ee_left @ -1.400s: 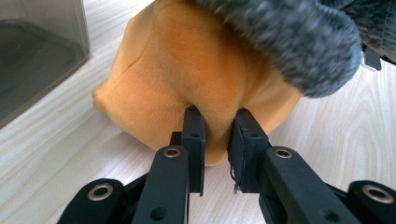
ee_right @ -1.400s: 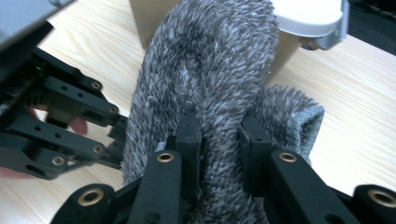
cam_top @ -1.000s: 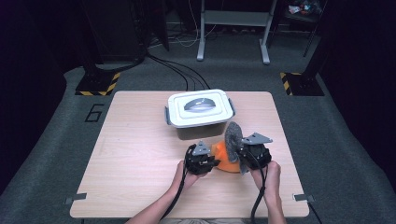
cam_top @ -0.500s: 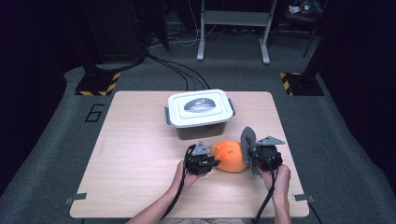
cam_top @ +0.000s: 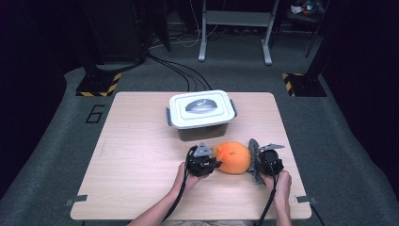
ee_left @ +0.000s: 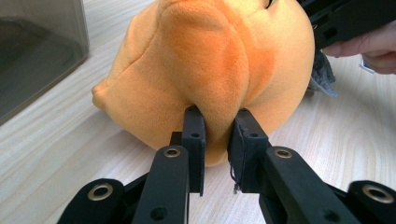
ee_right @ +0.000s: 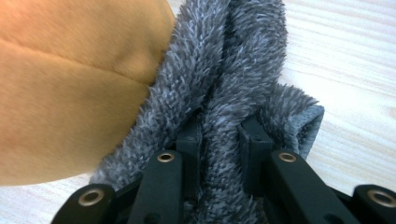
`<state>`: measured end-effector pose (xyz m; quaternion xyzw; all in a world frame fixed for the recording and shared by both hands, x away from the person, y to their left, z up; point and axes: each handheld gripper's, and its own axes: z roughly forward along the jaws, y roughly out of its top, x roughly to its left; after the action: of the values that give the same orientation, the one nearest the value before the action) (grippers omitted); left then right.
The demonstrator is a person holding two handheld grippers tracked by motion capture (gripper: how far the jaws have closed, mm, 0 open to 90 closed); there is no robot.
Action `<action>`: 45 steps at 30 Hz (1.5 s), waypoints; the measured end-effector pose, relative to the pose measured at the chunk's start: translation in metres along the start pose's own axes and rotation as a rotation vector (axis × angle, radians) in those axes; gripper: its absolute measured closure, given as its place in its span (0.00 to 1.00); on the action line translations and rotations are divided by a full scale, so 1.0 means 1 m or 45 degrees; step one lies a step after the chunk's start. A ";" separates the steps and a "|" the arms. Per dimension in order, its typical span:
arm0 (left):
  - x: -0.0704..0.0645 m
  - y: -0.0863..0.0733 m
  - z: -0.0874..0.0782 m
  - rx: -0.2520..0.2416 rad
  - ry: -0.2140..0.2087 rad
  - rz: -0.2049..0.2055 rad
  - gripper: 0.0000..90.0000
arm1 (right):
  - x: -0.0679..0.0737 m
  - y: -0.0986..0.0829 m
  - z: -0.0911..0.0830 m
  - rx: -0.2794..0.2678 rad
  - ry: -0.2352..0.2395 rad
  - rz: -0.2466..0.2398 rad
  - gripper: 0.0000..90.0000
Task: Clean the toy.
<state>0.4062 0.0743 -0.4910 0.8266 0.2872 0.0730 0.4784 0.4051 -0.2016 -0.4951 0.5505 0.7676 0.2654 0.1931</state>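
An orange plush toy [cam_top: 233,157] with a grey fuzzy fringe [cam_top: 252,147] lies on the wooden table [cam_top: 136,155] near its front edge. My left gripper [cam_top: 215,163] is at the toy's left end, shut on a fold of orange plush [ee_left: 210,60]; its jaws [ee_left: 217,126] pinch the fabric between them. At the toy's right end my right gripper [cam_top: 256,163] is shut on the grey fringe [ee_right: 233,60], with fur bulging around its jaws [ee_right: 219,135]. The orange body [ee_right: 70,93] lies just left of that fur. The toy spans the gap between both grippers.
A grey plastic box with a white latched lid [cam_top: 200,110] stands just behind the toy, mid-table; its smoky wall [ee_left: 32,56] is close to the toy's left. Bare wood lies to the left. The right hand [ee_left: 369,46] holds its gripper past the toy.
The right gripper has moved right and toward the person with the grey fringe, drawing the toy out flat on the table. The left gripper has hardly moved.
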 end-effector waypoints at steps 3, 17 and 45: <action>0.001 0.000 -0.001 0.008 0.001 0.001 0.86 | -0.002 0.001 -0.008 -0.027 -0.016 -0.002 0.82; 0.002 -0.001 -0.001 0.004 0.001 -0.010 0.86 | 0.020 0.018 -0.094 -0.330 -0.022 -0.114 0.82; -0.003 -0.012 0.004 0.004 0.104 0.151 0.42 | 0.044 0.034 -0.064 -0.249 0.044 -0.189 0.81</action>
<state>0.4004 0.0748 -0.5027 0.8393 0.2573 0.1345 0.4597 0.3785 -0.1643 -0.4240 0.4661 0.7798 0.3337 0.2517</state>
